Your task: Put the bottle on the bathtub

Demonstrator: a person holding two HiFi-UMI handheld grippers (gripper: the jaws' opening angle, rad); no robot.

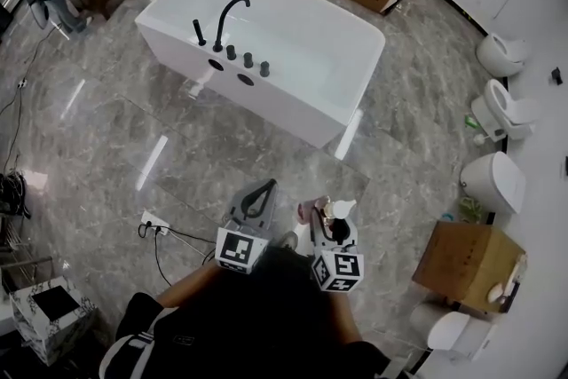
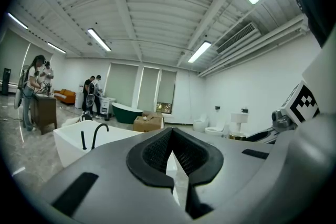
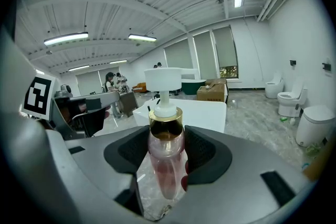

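Bottle gripped, bathtub not yet reached.
The white bathtub stands at 12 o'clock, well apart. The left gripper, jaws seemingly together, is empty. At its 3 o'clock, the right gripper clamps the pink pump bottle upright. Carrying and placing remain.

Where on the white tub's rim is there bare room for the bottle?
Bare for the pink pump bottle: near rim of the white bathtub between the last black knob and the right corner; the far rim. Crowded: around the black arched faucet.
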